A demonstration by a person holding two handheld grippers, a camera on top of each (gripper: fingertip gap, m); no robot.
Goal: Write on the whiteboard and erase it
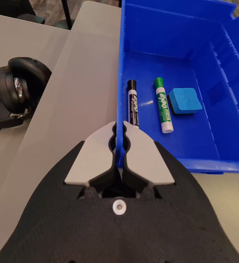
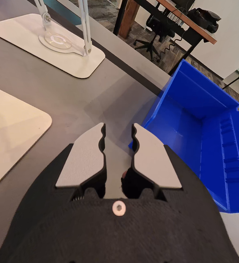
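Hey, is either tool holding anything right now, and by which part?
The left tool is clamped on the blue bin, gripping the top edge of its left side wall near the front corner. The right tool is open and holds nothing.

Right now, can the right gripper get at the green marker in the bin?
Probably yes: the right gripper is open and empty beside the blue bin; the green marker lies uncovered, bin open on top.

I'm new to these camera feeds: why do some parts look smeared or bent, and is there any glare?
Left wrist view: the headphones at the edge are blurred, and a small white glare streak sits on the blue bin floor. Right wrist view: wide-angle bending curves the table edges; soft shadows fall beside the bin.
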